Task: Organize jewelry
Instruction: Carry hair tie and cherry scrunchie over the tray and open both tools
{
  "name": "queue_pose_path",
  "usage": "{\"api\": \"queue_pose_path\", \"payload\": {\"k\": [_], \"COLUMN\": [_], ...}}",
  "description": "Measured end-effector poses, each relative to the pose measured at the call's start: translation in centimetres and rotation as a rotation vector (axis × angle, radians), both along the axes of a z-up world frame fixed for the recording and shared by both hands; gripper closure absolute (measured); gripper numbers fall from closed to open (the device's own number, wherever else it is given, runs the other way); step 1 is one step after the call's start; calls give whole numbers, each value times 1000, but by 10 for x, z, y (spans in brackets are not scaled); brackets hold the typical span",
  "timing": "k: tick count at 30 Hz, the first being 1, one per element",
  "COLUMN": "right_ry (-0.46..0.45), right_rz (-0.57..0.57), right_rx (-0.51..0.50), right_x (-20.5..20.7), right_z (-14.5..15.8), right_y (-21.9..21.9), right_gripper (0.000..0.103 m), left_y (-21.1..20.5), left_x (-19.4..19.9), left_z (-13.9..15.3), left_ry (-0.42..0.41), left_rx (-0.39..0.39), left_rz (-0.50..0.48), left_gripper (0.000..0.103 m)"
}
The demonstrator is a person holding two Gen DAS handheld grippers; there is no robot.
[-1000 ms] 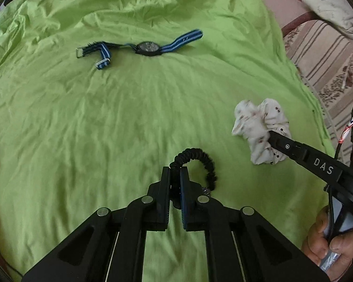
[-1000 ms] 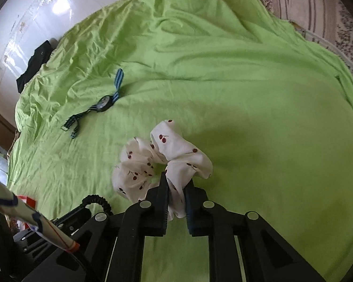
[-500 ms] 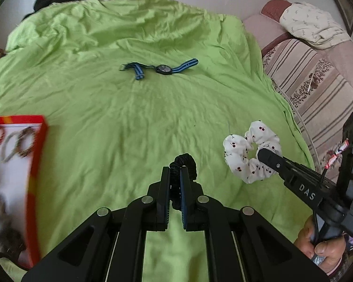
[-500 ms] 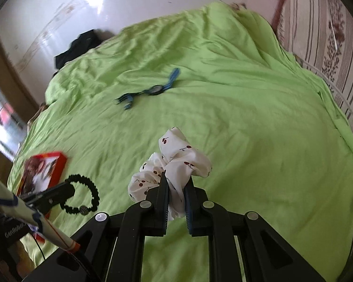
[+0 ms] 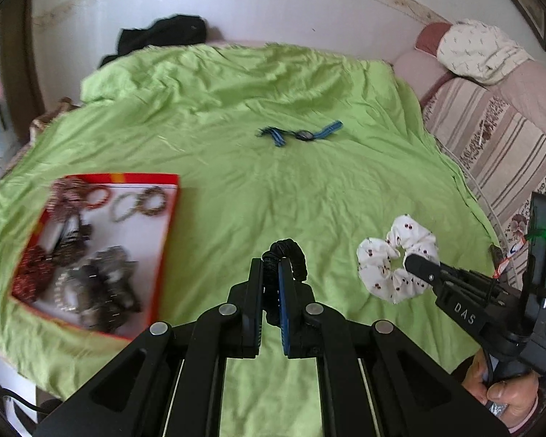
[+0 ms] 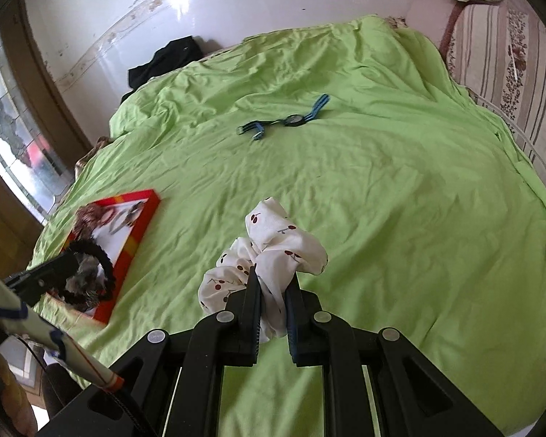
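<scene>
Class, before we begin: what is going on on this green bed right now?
A person is tidying jewelry with two tools. The left hand-held gripper is shut on a black beaded bracelet; the right hand-held gripper is shut on a white cherry-print scrunchie. Both are held above the green bedsheet. A red-rimmed tray at the left already holds bracelets and scrunchies. A blue-strapped wristwatch lies loose on the sheet.

Left tool (image 5: 271, 273) clamped on black beaded bracelet (image 5: 287, 255) above green bedsheet (image 5: 236, 200). Right tool (image 5: 416, 267) pinching cherry-print scrunchie (image 5: 382, 266) off to the right. Red-rimmed tray (image 5: 167, 240) of jewelry at left. Blue-strapped watch (image 5: 302, 134) lying farther back.
</scene>
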State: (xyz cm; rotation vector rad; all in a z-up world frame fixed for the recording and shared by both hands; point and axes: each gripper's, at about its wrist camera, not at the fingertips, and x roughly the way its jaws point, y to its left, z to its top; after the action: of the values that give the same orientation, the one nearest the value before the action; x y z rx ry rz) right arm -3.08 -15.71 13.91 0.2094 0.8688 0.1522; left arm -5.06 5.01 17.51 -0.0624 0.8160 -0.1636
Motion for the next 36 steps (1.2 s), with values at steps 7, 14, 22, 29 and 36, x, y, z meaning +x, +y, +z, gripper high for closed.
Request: {"api": "queue_pose_path", "payload": {"k": [7,14,22,29,36], "right_ry": [-31,-45,-43,-38,-35], "right_rz": [52,72,72,95,118], "right_rx": [-26,-45,-58,-65,-76], "right_x": [-18,-28,-29,-29,-20], "right_z": [13,19,22,22,23], "right_y": [32,48,52,64,79], "right_gripper": [90,90,90,90,90], "left_y": [23,33,38,44,59], "left_x": [-23,-31,-38,-39,-38], "left_z": [14,12,10,8,10], "left_ry": [-73,-71,-68,-58,-59], "left_rx": [53,59,82,67,55], "left_rz": [66,86,102,104,123], "left_gripper": [96,96,96,96,96]}}
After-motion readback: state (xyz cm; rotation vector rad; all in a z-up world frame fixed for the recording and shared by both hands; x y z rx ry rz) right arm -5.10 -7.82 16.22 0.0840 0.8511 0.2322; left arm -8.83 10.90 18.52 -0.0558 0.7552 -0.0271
